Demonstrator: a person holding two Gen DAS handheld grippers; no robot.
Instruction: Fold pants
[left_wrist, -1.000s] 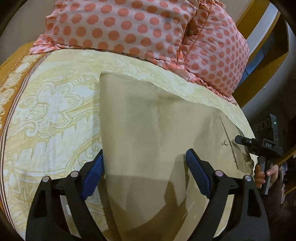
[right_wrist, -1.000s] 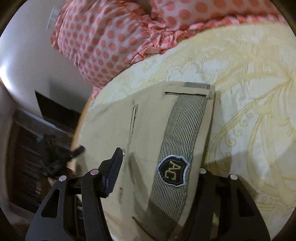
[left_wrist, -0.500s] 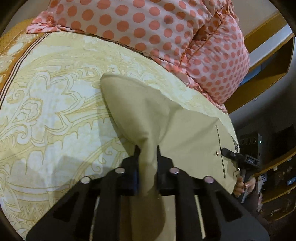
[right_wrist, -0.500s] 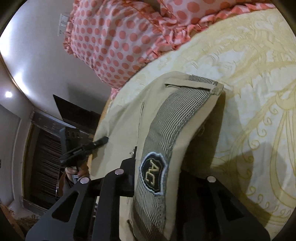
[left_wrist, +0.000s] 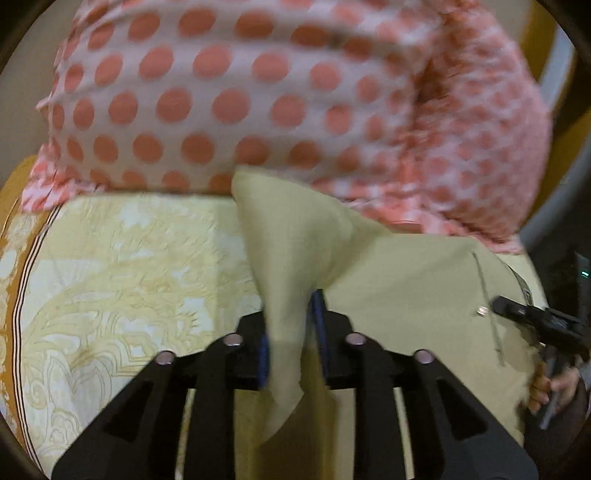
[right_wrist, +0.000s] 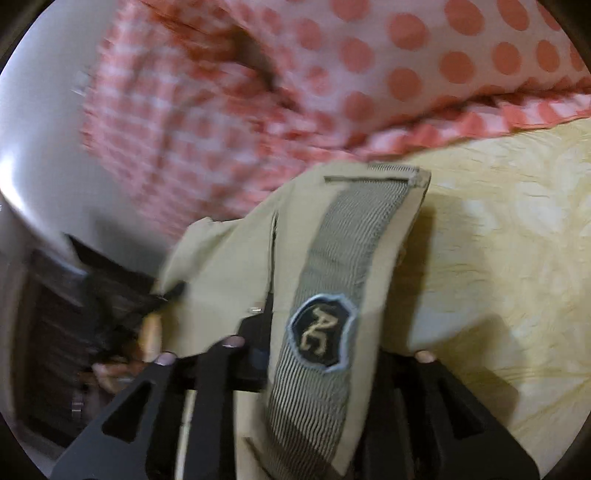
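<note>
The khaki pants (left_wrist: 388, 288) lie on a yellow patterned bedsheet (left_wrist: 122, 266). My left gripper (left_wrist: 291, 332) is shut on a pinched fold of the leg end and holds it raised. My right gripper (right_wrist: 317, 343) is shut on the waistband (right_wrist: 354, 236), a grey striped band with an "AC" badge (right_wrist: 321, 332), lifted off the sheet. The right gripper also shows in the left wrist view (left_wrist: 539, 325) at the far edge of the pants. The left gripper shows blurred in the right wrist view (right_wrist: 122, 317). Both views are motion-blurred.
Two pink pillows with orange polka dots (left_wrist: 240, 96) fill the head of the bed, close behind the raised cloth; they also show in the right wrist view (right_wrist: 369, 74). A white wall (right_wrist: 40, 155) and dark furniture (right_wrist: 48, 350) stand beyond the bed's edge.
Both grippers closed on the pants a second ago. Since then they have lifted the cloth and carried it toward the pillows, which now loom much larger.
</note>
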